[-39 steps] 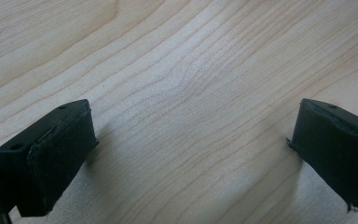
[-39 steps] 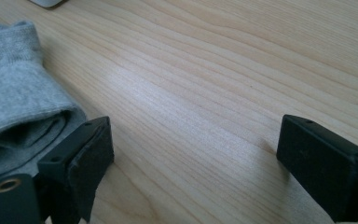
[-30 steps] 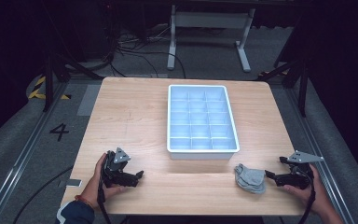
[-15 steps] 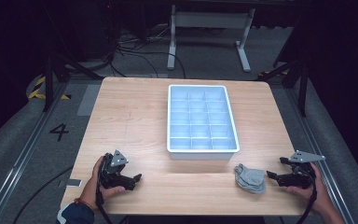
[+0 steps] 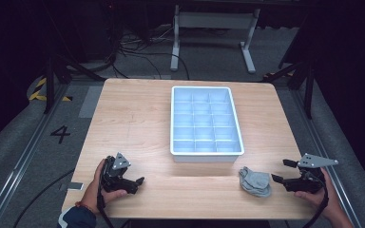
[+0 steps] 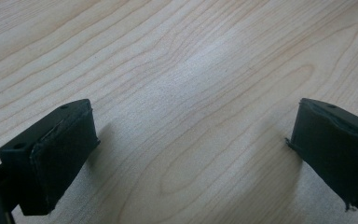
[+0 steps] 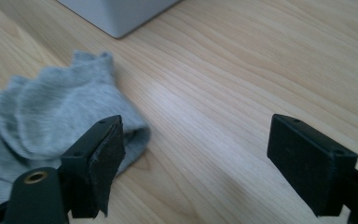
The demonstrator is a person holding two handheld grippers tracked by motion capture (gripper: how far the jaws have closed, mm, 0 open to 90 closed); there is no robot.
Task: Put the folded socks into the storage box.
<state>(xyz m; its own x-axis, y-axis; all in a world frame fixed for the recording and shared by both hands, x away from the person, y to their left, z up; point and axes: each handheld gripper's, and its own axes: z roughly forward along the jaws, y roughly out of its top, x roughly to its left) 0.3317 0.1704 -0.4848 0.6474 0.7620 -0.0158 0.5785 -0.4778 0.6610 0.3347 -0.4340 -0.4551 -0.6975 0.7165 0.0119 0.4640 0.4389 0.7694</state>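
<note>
A small grey sock [image 5: 255,181] lies bunched on the wooden table [image 5: 133,123], just in front of the near right corner of a white divided tray [image 5: 205,121]. My right gripper [image 5: 281,171] is open, low over the table immediately right of the sock. In the right gripper view the sock [image 7: 42,126] sits beside and behind the left jaw, with bare wood between the jaws and the tray's corner [image 7: 116,14] beyond. My left gripper [image 5: 135,180] rests near the front left edge, open over bare wood [image 6: 191,116].
The tray has several empty compartments and stands mid-table. Metal stand legs [image 5: 214,33] and cables lie on the dark floor beyond the far edge. A "4" marking [image 5: 60,134] is on the floor at the left.
My right gripper has shifted slightly; the left gripper, sock and tray stay where they were.
</note>
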